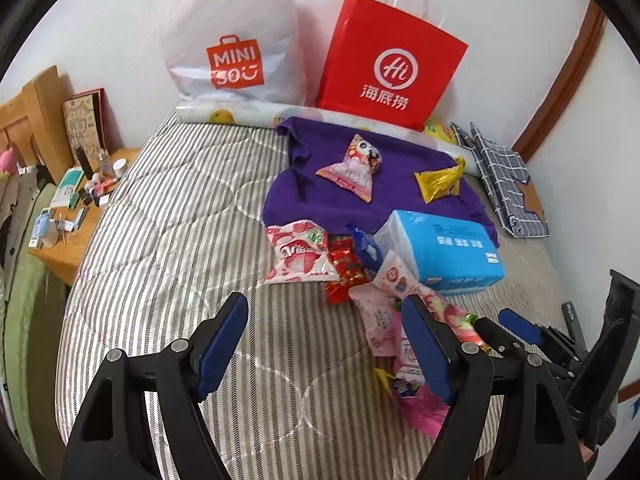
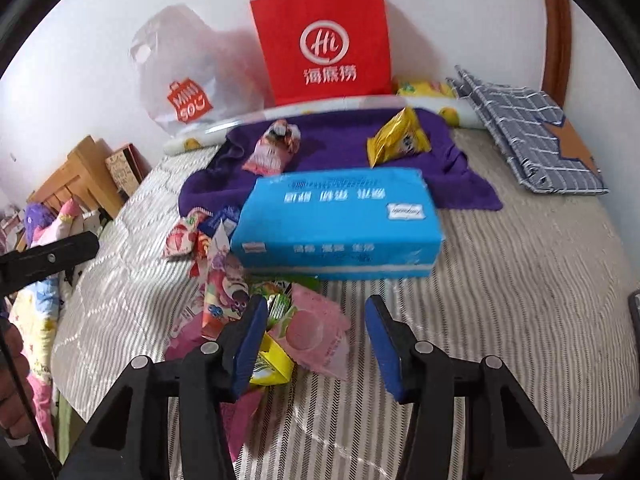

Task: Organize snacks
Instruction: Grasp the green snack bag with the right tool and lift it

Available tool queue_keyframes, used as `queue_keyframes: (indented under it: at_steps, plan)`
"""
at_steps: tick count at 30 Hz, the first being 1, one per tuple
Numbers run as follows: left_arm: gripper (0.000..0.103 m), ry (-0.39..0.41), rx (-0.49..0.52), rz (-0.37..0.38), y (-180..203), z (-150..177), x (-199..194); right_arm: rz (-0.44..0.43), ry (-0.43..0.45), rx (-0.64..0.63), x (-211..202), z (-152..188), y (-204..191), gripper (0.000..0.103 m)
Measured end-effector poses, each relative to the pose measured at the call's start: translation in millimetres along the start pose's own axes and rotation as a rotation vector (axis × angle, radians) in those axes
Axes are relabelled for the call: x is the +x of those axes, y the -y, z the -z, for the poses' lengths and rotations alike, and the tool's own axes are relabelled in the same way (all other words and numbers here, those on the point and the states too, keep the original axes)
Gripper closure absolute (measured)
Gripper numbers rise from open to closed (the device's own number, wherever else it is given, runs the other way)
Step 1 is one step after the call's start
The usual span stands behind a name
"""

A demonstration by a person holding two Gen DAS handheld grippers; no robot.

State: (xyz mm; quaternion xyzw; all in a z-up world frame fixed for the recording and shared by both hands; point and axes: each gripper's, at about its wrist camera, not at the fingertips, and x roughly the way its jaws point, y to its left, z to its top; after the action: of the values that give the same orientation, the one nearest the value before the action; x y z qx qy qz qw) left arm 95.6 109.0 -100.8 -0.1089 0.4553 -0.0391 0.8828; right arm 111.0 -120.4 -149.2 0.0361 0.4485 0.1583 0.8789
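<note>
Snack packets lie loose on a striped bed. A pink triangular packet (image 1: pixel 354 168) (image 2: pixel 272 148) and a yellow packet (image 1: pixel 438 182) (image 2: pixel 400 140) rest on a purple cloth (image 1: pixel 360 200) (image 2: pixel 332 136). A strawberry packet (image 1: pixel 298 254), a red packet (image 1: pixel 344 276) and several pink ones (image 1: pixel 384 312) lie heaped beside a blue tissue pack (image 1: pixel 440 252) (image 2: pixel 340 228). My left gripper (image 1: pixel 326 300) is open over bare bedding just short of the heap. My right gripper (image 2: pixel 316 304) is open, lower down, with a round-printed pink packet (image 2: pixel 316 332) lying partly between its fingers, untouched by the pads.
A red paper bag (image 1: pixel 392 64) (image 2: pixel 324 40) and a white plastic shopping bag (image 1: pixel 232 40) (image 2: pixel 188 76) stand against the wall behind the cloth. Folded plaid fabric (image 1: pixel 504 184) (image 2: pixel 536 148) lies at the right. A cluttered wooden bedside table (image 1: pixel 60 268) borders the bed's left edge.
</note>
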Motion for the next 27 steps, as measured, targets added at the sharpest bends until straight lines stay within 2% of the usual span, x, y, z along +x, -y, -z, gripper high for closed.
queue_keyframes:
  at_steps: [6, 10, 13, 15, 16, 21, 27]
  plan:
    - [0.024, -0.037, -0.017, 0.004, -6, 3, 15, 0.001, -0.017, -0.024, 13, 5, -4, 0.053]
    - [0.024, -0.055, -0.015, 0.01, -5, 6, 22, -0.033, -0.036, 0.004, 23, 5, 3, 0.041]
    - [0.024, -0.062, -0.011, 0.01, -4, 7, 26, -0.06, -0.042, 0.012, 29, 3, 5, 0.04]
    - [0.024, -0.068, -0.009, 0.009, -4, 8, 27, -0.074, -0.039, 0.007, 29, 3, 5, 0.043]
    - [0.024, -0.069, -0.008, 0.008, -3, 8, 28, -0.092, -0.038, 0.003, 28, 3, 5, 0.053]
    - [0.024, -0.07, -0.009, 0.002, -3, 9, 28, -0.077, -0.007, -0.017, 17, 5, 9, 0.057]
    - [0.024, -0.084, -0.013, 0.008, 1, 10, 33, -0.06, 0.014, 0.027, 1, 13, 35, 0.058]
